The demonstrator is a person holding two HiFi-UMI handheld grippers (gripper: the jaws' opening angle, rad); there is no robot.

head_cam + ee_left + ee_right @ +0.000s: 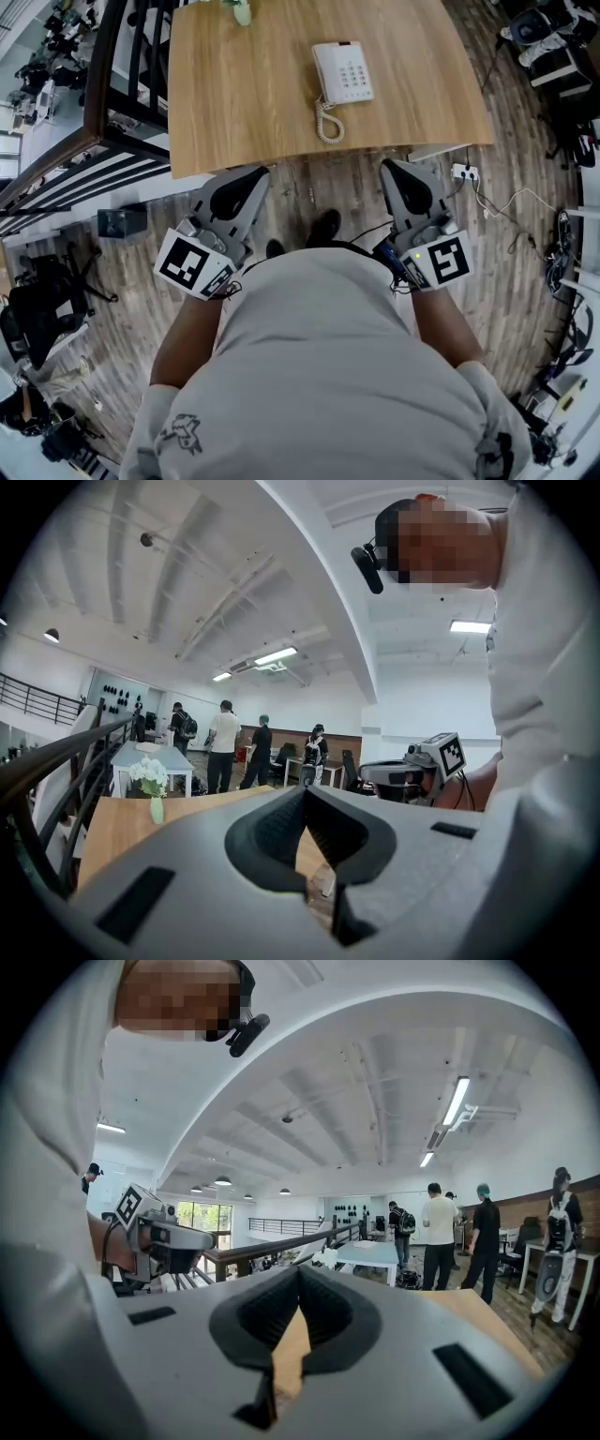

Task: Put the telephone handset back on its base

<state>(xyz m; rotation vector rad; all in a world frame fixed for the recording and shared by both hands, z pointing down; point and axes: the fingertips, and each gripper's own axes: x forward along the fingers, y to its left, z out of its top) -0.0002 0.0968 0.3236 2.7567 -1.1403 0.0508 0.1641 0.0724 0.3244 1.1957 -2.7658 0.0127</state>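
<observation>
Only the head view shows the phone: upper centre on the surface, handset on its base. Left tongs and right tongs, mid-frame, are closed and empty. The gripper views show distant people.

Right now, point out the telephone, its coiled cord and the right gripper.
telephone (353, 81): head view, on its keypad.
coiled cord (324, 120): head view, on the hanging coil.
right gripper (388, 168): head view, at its shut jaw tips.
</observation>
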